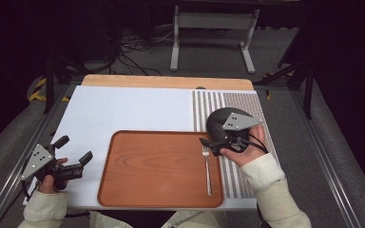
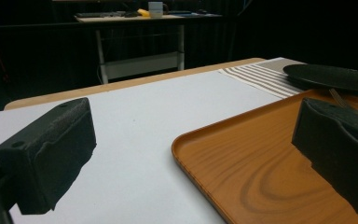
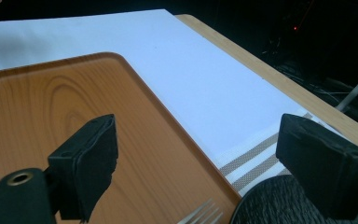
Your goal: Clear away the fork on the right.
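A brown wooden tray (image 1: 157, 166) lies at the table's front middle. A metal fork (image 1: 207, 171) rests along the tray's right side, tines pointing away. A black plate (image 1: 217, 123) sits on the striped placemat just right of the tray's far corner, partly hidden by my right gripper (image 1: 208, 142). That gripper hovers open over the fork's tines (image 3: 205, 213) and the plate's rim (image 3: 270, 205), with nothing between its jaws. My left gripper (image 1: 74, 148) is open over the white mat, left of the tray (image 2: 261, 177), aimed across it toward the plate (image 2: 331, 77).
A white mat (image 1: 123, 109) covers the left of the wooden table (image 1: 166, 81), and a striped placemat (image 1: 247, 107) covers the right. Beyond the table stand a metal frame (image 1: 214, 28) and floor cables (image 1: 133, 52). Aluminium rails (image 1: 328, 161) run along both sides.
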The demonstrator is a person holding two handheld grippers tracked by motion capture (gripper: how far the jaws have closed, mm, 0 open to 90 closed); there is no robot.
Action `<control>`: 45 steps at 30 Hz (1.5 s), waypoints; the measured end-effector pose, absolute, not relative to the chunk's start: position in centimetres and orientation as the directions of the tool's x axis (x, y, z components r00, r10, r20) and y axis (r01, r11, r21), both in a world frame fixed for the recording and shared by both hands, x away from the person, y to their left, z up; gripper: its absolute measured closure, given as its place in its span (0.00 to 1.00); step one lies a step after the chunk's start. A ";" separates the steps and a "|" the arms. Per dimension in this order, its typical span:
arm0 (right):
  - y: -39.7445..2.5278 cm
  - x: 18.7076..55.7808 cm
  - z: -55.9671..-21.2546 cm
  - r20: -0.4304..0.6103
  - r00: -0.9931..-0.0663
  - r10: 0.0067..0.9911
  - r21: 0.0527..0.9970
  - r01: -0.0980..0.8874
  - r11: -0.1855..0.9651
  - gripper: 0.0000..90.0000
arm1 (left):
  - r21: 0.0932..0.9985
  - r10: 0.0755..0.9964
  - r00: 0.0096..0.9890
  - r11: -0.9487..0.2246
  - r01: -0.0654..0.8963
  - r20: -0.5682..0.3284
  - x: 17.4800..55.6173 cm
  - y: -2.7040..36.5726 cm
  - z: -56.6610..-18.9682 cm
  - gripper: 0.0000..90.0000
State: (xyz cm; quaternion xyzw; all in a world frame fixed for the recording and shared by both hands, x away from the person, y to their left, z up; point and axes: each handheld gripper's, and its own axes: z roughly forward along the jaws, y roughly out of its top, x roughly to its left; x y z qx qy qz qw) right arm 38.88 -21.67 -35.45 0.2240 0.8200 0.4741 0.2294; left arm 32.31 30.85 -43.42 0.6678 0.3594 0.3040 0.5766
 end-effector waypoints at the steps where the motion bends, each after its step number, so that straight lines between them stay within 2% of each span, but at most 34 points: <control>1: -21.9 38.7 -35.4 -0.165 -0.792 0.588 0.883 0.147 0.446 0.15 | 0.989 0.830 0.557 -0.077 0.129 -0.008 32.3 30.8 -43.4 0.00; 20: -27.4 36.7 -36.7 -0.112 -0.743 0.660 0.945 0.125 0.302 0.15 | 0.988 0.831 0.557 -0.081 0.130 -0.006 32.4 30.7 -43.4 0.00; 34: -31.4 35.7 -39.9 -0.048 -0.705 0.707 0.977 0.116 0.181 0.14 | 0.988 0.834 0.552 -0.082 0.132 -0.005 32.4 30.8 -43.5 0.00; 45: -33.4 34.9 -42.4 -0.015 -0.681 0.732 0.981 0.131 0.142 0.13 | 0.988 0.833 0.553 -0.079 0.134 -0.008 32.5 30.8 -43.5 0.00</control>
